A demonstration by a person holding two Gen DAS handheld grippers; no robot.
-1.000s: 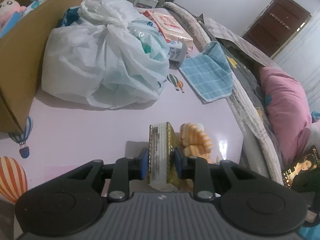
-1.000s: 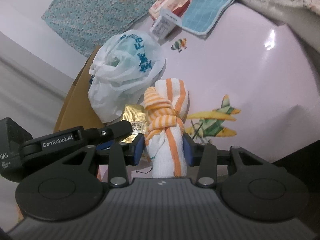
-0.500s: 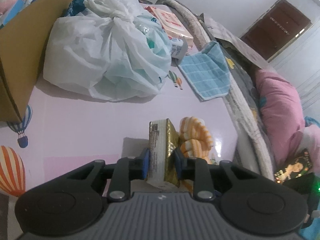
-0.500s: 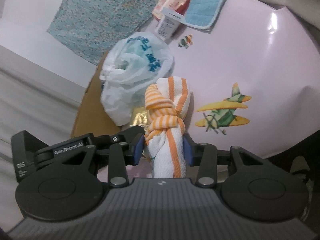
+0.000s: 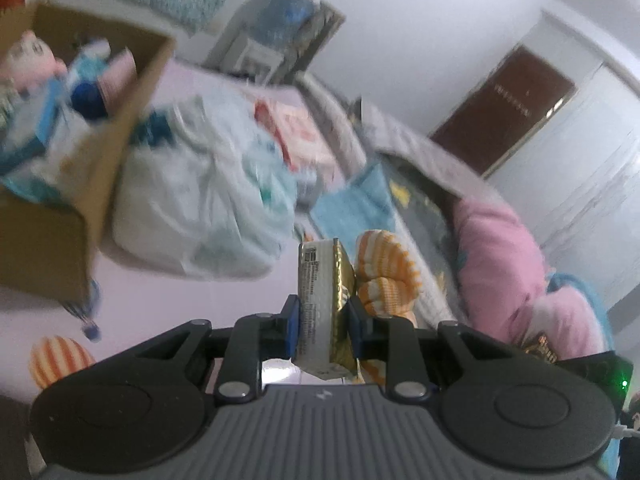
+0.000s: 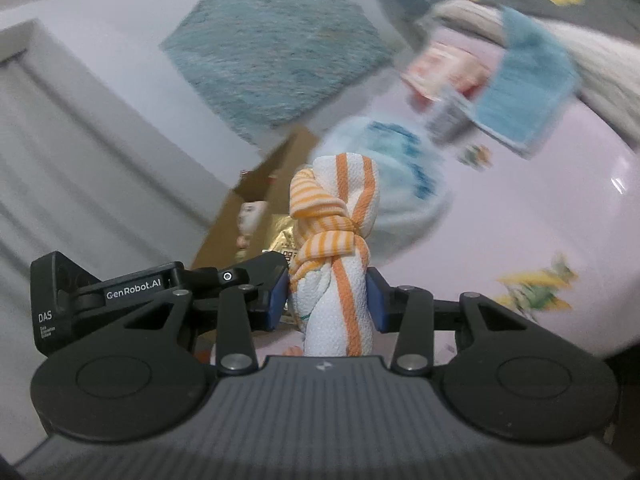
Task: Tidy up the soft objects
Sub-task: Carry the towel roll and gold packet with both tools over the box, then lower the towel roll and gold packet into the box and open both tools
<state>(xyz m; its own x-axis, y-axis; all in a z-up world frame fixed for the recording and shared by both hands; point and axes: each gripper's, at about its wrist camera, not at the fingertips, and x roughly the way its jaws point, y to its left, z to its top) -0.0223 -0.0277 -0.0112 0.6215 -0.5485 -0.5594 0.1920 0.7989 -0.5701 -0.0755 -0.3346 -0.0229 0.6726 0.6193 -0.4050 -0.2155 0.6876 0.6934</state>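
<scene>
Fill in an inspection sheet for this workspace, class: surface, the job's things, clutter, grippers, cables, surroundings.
Surface: pale pink table with balloon and plane stickers.
Job's things: gold packet in left gripper; knotted orange-striped towel in right gripper; cardboard box holding plush toys.
Clutter: tied white plastic bag, blue cloth, pink-red packet.
Grippers: both shut on their items, lifted off the table.
Cables: a short white lead at the left view's edge.
Surroundings: bed with pink pillow, brown door, blurred.
</scene>
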